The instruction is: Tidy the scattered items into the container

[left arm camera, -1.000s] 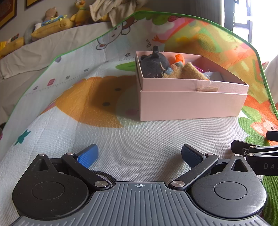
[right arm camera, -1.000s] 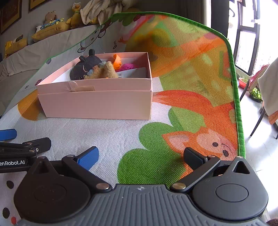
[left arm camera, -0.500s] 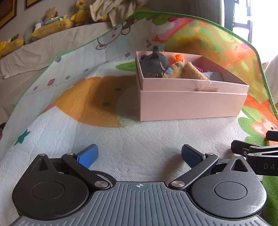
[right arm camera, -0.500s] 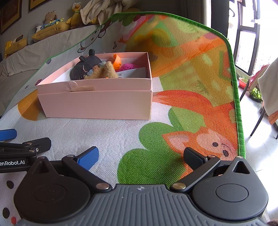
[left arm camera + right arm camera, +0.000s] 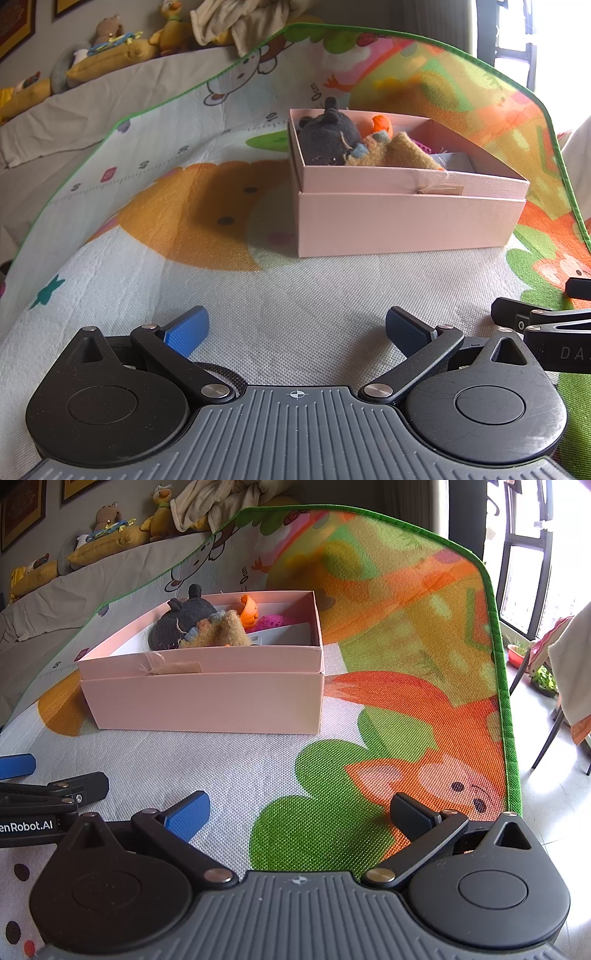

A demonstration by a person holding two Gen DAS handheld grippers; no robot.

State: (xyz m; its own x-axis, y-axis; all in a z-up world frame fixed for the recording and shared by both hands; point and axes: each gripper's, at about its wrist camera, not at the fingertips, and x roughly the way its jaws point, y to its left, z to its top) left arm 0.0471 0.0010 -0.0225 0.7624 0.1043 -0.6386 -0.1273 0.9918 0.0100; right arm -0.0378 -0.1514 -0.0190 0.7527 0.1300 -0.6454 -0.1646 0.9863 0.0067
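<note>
**Inspector:** State the condition of the container.

**Assistant:** The pink box (image 5: 406,225) stands on the play mat (image 5: 258,302), well ahead of both grippers. It is a rectangular cardboard box seated in a slightly wider pink tray of the same material. The near wall carries a scuffed patch with a strip of tape (image 5: 177,667).

**Inspector:** Contents?

**Assistant:** A dark grey plush toy (image 5: 328,138) at the left end, soft and rounded, with small ears standing above the rim. A tan fuzzy toy (image 5: 395,155) lies against it. Behind these sit an orange ribbed plastic piece (image 5: 248,611) and a pink mesh-textured item (image 5: 271,621); a pale flat object lies at the right end — I cannot tell what it is.

**Inspector:** Surface?

**Assistant:** The mat is a woven, printed fabric with a green border, showing an orange lion, a green bush and an orange fox. Its far edge curves upward behind the box.

**Inspector:** Grippers?

**Assistant:** The left gripper (image 5: 297,328) hangs low over the mat, fingers spread wide apart, nothing between them. The right gripper (image 5: 301,812) is likewise released and empty — one blue ribbed pad (image 5: 186,816) and one dark pad (image 5: 412,812), well apart. Each gripper shows at the edge of the other's view, side by side.

**Inspector:** Background?

**Assistant:** Stuffed toys (image 5: 110,31) line a ledge behind the mat.
</note>
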